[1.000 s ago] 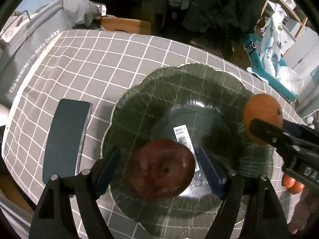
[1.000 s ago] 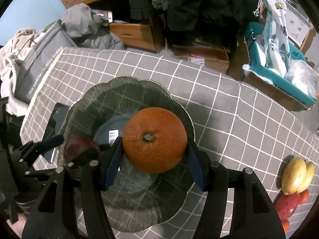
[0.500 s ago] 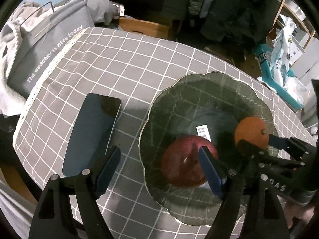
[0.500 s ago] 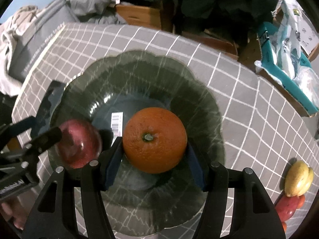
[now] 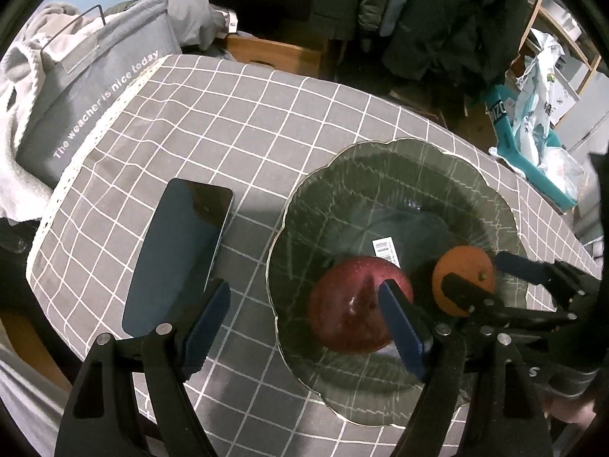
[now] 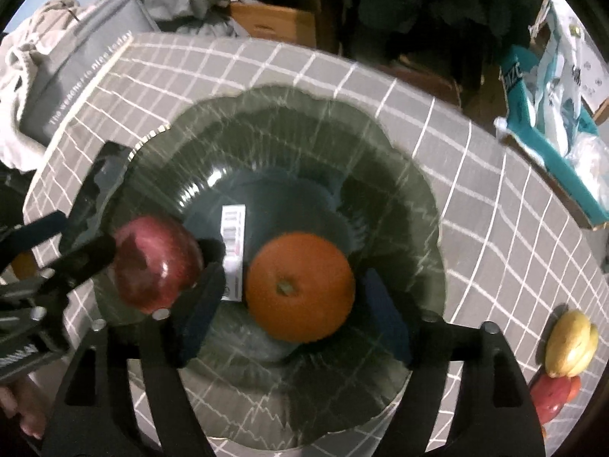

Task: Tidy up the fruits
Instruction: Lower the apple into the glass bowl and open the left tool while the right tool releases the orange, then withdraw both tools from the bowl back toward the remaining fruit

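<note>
I see the glass bowl [image 6: 399, 175] holding apple [image 6: 156, 262] and orange [image 6: 300, 285], barcode sticker [image 6: 233, 243] between; my right gripper [image 6: 293, 316] has just been opening, its jaws now clear of the orange; my left gripper [image 5: 304, 320] stands apart, empty.

Both cameras ride the tools and look steeply down, close over the tabletop [image 5: 236, 141]. Each view shares the glass bowl [image 5: 380, 175], at four o'clock on the left and centred on the right [image 6: 297, 129].

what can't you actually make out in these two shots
- Barcode label on the glass plate: right wrist view, print blurred and too small to read.
- Fruit pile at the right edge: right wrist view, cut off by the fisheye rim, so no count.
- Apple: left wrist view, its right side hidden behind a finger of the left gripper.
- Orange: left wrist view, lower part covered by the right gripper.
</note>
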`<state>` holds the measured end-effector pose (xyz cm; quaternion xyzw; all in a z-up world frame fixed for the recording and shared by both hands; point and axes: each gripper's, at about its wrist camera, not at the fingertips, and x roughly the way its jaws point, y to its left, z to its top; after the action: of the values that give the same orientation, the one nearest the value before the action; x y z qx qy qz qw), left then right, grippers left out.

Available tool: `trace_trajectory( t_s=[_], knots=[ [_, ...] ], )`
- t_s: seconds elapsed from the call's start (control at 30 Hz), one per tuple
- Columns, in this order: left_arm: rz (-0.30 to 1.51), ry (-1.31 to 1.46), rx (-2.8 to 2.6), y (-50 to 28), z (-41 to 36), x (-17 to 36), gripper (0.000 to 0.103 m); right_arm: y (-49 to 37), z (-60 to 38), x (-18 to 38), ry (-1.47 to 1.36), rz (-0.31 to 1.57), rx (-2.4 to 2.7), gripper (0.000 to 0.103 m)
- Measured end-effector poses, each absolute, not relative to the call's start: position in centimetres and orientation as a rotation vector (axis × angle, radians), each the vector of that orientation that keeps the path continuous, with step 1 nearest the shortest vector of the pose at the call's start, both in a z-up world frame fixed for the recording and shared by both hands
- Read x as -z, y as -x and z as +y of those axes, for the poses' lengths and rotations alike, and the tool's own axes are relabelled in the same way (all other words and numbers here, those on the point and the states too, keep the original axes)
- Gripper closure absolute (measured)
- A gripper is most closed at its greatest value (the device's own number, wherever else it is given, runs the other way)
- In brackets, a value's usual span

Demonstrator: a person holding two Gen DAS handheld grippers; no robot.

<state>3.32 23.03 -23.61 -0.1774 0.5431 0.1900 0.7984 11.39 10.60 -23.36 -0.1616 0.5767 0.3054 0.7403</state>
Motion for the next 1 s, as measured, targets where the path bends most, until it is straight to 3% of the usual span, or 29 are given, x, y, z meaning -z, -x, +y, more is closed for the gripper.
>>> trace_trajectory(
  t_s=[1.0],
  knots=[
    [0.952,0.278,-0.244,-2.1,15.1,13.6,0.016,-8.4,-1.3,9.5,0.242,0.906,-0.498,0.024]
  ],
)
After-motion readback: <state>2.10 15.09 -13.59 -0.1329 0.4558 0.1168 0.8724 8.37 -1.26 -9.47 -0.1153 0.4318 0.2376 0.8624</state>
